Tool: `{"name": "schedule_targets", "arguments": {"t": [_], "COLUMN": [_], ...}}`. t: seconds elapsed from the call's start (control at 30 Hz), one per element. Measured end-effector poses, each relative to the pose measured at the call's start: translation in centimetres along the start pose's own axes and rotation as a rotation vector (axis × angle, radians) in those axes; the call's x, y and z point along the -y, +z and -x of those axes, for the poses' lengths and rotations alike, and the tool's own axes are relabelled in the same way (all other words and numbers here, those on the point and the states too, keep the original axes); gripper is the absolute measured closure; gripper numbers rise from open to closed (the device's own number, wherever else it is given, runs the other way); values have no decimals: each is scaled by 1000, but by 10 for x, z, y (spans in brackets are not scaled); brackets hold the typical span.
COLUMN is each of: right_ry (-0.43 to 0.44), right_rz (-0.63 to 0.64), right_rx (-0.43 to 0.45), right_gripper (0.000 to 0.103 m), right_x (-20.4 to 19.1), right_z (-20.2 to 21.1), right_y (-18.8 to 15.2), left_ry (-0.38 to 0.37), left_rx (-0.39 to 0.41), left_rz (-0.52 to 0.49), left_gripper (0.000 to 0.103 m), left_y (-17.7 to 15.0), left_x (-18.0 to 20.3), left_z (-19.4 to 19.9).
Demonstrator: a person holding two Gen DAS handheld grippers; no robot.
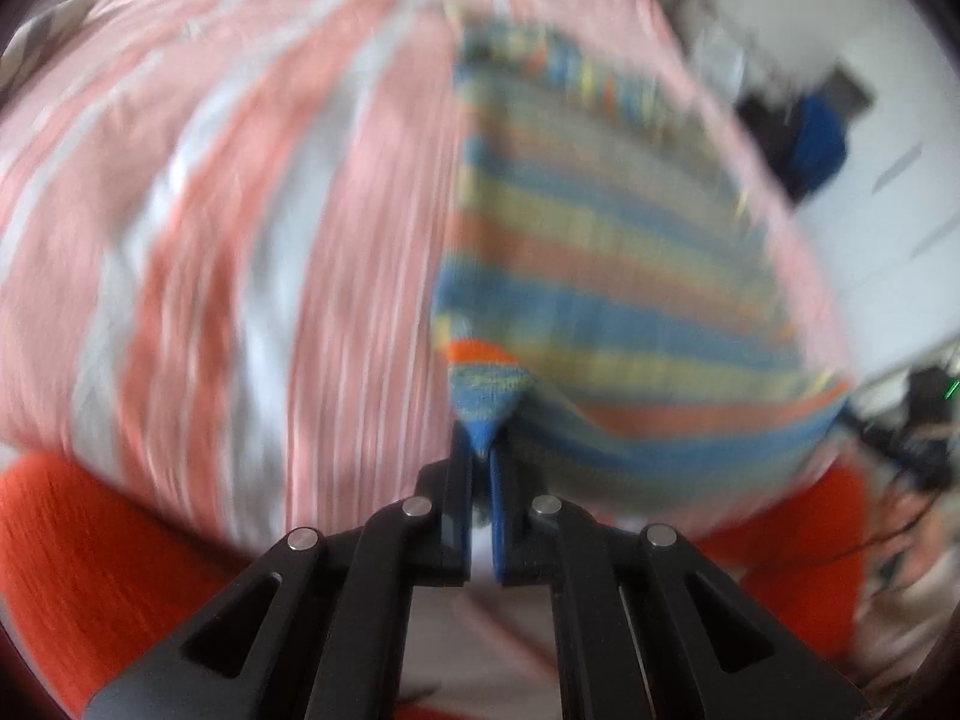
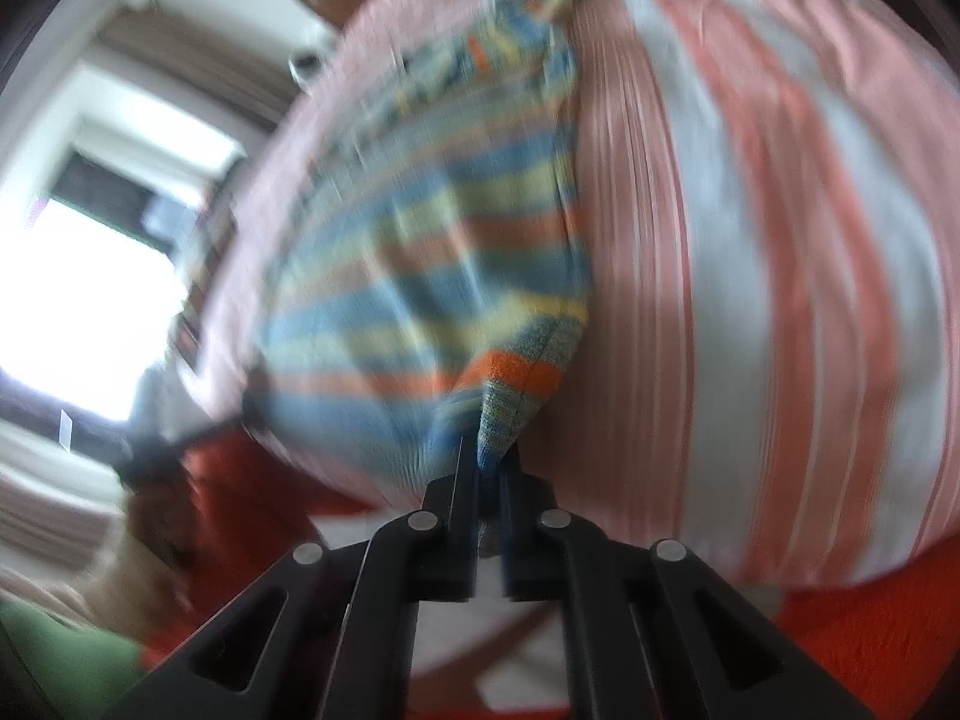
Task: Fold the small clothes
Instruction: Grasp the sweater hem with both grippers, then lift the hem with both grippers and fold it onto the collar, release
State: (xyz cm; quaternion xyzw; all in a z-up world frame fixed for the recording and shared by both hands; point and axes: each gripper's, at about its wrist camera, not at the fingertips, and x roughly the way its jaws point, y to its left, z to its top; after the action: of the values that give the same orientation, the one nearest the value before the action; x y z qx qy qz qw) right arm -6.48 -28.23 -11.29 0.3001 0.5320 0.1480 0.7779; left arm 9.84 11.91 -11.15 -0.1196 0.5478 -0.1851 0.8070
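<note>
Left claw (image 1: 485,450) is pressed together, pinching a corner of the striped knit garment (image 1: 600,276); blue fabric sits between its jaws. Right claw (image 2: 489,456) is likewise clamped on another corner of the same garment (image 2: 432,264), cloth wedged between the jaws. Garment has blue, yellow, orange and grey-green bands, with a brighter orange band near each pinched corner. It stretches away from both claws and lies over a pink-and-white striped sheet (image 1: 240,210), which fills most of both views (image 2: 750,240). Orange-red fabric (image 1: 78,570) shows below the sheet at the lower edges (image 2: 870,630). Both views are motion-blurred. Bright window (image 2: 90,300) at left of right wrist view; room clutter at right of left wrist view is too blurred to tell.
</note>
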Motion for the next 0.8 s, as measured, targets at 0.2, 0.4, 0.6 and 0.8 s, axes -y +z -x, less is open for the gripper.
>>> {"name": "schedule_targets", "arguments": {"t": [0.2,0.4,0.6,0.8], "right_ry": [48,0,-63,-75], "right_rz": [55,66,44,-126], "right_rx": [193,292,301,316], "right_gripper": [98,98,98,68], "right_x": [-9,-2,21,75], "right_z": [9,-21,-80,-109], "right_y": [95,214,325,373], "left_ry": [-74,-5,94,140], "left_rx": [162,181,173,219], "left_rz": [49,47,47,113], "left_gripper": [101,101,98,54], "left_y": [122,251,315,329], "left_x": [-2,0,5,-15], "left_z": [-5,-68,-133,-140]}}
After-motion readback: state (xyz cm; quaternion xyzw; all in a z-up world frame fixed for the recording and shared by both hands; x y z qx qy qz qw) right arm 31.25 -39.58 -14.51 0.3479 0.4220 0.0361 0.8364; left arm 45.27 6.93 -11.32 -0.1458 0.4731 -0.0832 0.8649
